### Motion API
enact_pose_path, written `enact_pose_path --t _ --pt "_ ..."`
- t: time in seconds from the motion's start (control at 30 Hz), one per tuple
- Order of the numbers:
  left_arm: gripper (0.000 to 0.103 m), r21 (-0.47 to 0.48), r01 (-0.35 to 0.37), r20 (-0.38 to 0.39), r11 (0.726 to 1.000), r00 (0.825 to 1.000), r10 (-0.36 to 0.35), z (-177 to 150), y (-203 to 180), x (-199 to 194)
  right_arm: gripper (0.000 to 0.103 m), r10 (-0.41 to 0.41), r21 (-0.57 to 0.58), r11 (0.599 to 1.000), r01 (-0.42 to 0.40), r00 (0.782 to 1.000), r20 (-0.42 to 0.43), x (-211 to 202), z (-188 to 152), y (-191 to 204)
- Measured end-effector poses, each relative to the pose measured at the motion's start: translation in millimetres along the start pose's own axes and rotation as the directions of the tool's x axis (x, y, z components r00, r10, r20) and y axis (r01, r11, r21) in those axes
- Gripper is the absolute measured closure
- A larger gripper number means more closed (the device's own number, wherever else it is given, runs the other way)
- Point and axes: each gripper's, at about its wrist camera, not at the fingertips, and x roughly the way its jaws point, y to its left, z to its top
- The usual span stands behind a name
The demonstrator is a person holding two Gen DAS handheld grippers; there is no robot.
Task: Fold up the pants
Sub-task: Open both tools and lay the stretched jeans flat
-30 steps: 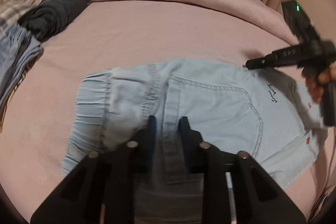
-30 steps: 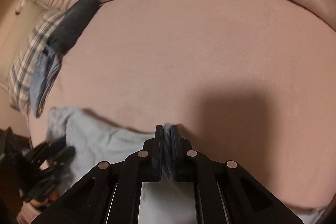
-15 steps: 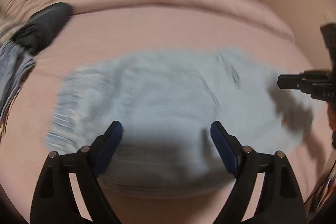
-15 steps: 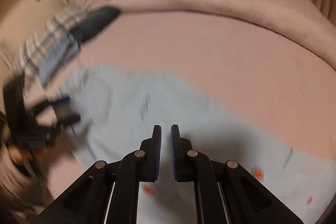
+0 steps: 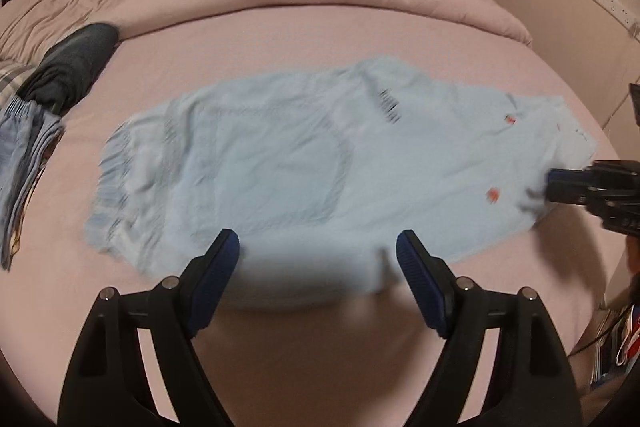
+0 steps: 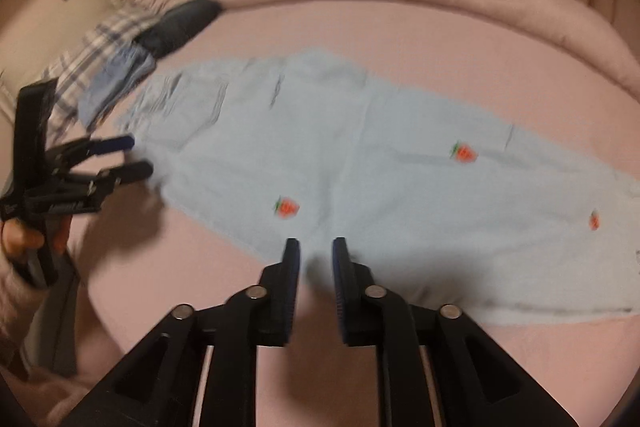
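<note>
In the left wrist view the pants lie flat on the pink bed, filling the middle of the frame, with the gathered waistband at the left and the leg ends at the right. The left gripper at the bottom centre has its jaws spread wide, with nothing between them, over the near edge of the cloth. The right gripper comes in from the right edge beside the leg ends. The long axis runs left to right across this frame, tilted slightly up at the right. The step in hand looks like a release between folds, so the next grip is best taken at the waistband corner with the left gripper and at the hem with the other, both pinching all layers at the near edge so the fold carries evenly. A dark rolled garment and striped blue cloth lie at the left of the frame, well clear. In the right wrist view the pants run from the waistband in the upper left down to the leg ends at the lower right, with small strawberry prints showing. The right gripper at the bottom centre has its jaws opening, a narrow gap between them and no cloth in it, above the near edge. The left gripper appears at the left, gaping, held by a hand, just beside the waistband end. Lifting both ends together and keeping the cloth taut should prevent a skewed crease.
</note>
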Motion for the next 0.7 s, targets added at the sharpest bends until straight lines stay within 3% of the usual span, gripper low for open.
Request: enact_pose_path --t 0.07,0.13,0.17,0.2,0.3,0.33,0.37,0.4,0.43,0.53,0.63,0.7 --pt "0.02 -0.019 0.015 -0.028 1.0 0.999 -0.016 2.6 -8.0 18.2 0.083 -0.011 0.068 0.998 0.008 0.999 0.048 10.1 3.8 -11.0" --pt "0.02 -0.02 -0.041 -0.107 0.999 0.994 0.038 0.7 -4.1 45.0 0.082 -0.058 0.117 0.991 0.058 0.998 0.0 27.7 -2.7 -17.7" --pt "0.02 0.004 -0.054 -0.11 0.999 0.992 0.054 -6.4 -4.7 49.2 0.082 -0.064 0.14 0.988 0.069 0.997 -0.042 33.2 -11.7 -28.8" --pt "0.019 0.033 -0.057 -0.073 0.998 0.996 0.06 -11.3 -7.5 43.8 0.082 -0.031 0.161 0.986 0.035 0.999 -0.029 31.2 -23.3 -36.3" --pt "0.018 0.035 -0.037 -0.081 0.999 0.996 0.04 -17.1 -7.7 27.4 0.081 0.06 0.245 0.967 -0.075 0.996 0.068 -6.3 -50.6 -58.2" --pt "0.018 0.014 -0.026 -0.082 1.0 0.996 0.027 -16.7 -5.5 21.4 0.072 0.072 0.28 0.955 -0.094 0.993 0.09 -16.9 -58.7 -67.3" --pt "0.017 -0.013 -0.014 -0.074 1.0 0.997 0.013 -14.4 -3.0 15.2 0.056 0.059 0.34 0.936 -0.097 0.991 0.12 -31.4 -67.4 -82.3" --pt "0.015 -0.048 0.002 -0.063 0.999 0.998 -0.005 -12.5 -1.2 9.0 0.05 0.039 0.392 0.915 -0.095 0.988 0.149 -41.0 -74.9 -93.8" --pt "0.014 -0.094 0.033 -0.046 0.995 0.998 -0.038 -9.6 -0.9 3.3 0.044 0.017 0.464 0.88 -0.106 0.981 0.192 -55.0 -85.9 -113.5" --pt "0.009 -0.195 0.13 -0.003 0.972 0.991 -0.133 2.3 -10.5 0.9 0.044 -0.05 0.649 0.746 -0.149 0.959 0.278 -81.6 -117.3 -170.8" --pt "0.009 -0.229 0.237 0.007 0.944 0.97 -0.241 17.6 -39.6 11.1 0.044 -0.13 0.771 0.619 -0.149 0.949 0.287 -88.4 -140.3 -211.6" --pt "0.009 -0.248 0.291 -0.002 0.924 0.953 -0.301 30.7 -61.8 24.0 0.044 -0.181 0.817 0.558 -0.146 0.939 0.291 -89.7 -148.2 -234.4"
